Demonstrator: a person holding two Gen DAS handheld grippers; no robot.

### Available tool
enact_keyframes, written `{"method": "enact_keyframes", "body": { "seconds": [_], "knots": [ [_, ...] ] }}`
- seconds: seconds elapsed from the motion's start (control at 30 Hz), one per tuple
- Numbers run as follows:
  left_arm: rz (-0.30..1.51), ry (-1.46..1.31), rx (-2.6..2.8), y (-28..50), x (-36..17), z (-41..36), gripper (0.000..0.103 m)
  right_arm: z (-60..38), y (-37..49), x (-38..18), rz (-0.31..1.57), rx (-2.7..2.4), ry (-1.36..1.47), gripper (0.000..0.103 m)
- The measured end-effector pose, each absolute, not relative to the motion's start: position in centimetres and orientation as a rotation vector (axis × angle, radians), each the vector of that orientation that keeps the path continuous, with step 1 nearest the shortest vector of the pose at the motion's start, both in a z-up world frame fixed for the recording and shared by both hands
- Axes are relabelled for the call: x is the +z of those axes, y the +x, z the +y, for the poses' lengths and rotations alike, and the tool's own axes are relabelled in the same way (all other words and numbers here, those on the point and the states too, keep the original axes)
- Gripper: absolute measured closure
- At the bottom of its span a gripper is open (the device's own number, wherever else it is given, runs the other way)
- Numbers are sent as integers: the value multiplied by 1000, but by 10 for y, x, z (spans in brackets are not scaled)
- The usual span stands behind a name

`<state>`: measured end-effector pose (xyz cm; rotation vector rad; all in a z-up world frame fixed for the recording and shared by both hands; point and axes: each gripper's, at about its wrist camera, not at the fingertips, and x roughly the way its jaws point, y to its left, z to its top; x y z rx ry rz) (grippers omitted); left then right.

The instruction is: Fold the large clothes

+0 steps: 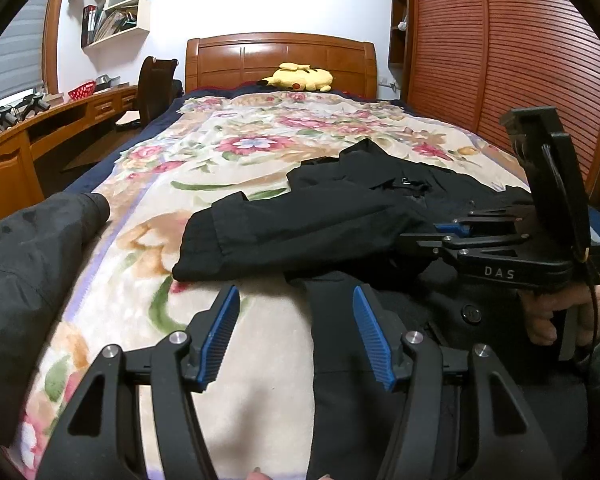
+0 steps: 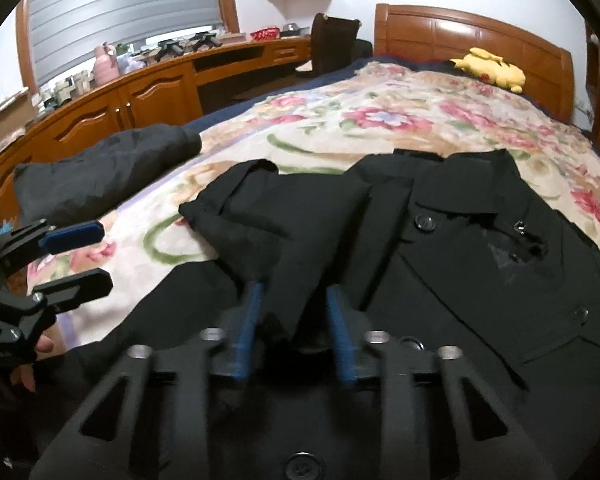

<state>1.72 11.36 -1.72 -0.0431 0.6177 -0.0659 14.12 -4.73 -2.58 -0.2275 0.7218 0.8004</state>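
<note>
A large black coat [image 1: 340,208] lies spread on the floral blanket [image 1: 236,152], one sleeve folded across its body. It fills the right wrist view [image 2: 480,272], with buttons and collar showing. My left gripper [image 1: 296,300] is open and empty, low over the blanket at the coat's near left edge. It also shows at the left of the right wrist view [image 2: 78,258]. My right gripper [image 2: 294,296] is open around a fold of the sleeve [image 2: 284,240], and it shows from the side in the left wrist view [image 1: 424,236].
A dark grey garment [image 1: 32,264] lies at the bed's left edge. A yellow plush toy [image 1: 300,77] rests by the wooden headboard [image 1: 280,56]. A wooden desk [image 2: 148,92] runs along the left, and a slatted wardrobe [image 1: 500,60] stands on the right.
</note>
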Motion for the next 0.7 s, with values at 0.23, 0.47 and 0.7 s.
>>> {"method": "enact_keyframes", "body": {
  "seconds": [0.23,0.47,0.7],
  "knots": [
    [605,-52,-84,14,-14,108,44,-65,137,-15,643,759,-188,98],
    [606,-57,-98,12,-16,106,44,-101,138,-2,581,582,-175,98],
    [604,-70,-101,9,-16,114,44,-128,147,-14,614,434,-183,98]
  ]
}}
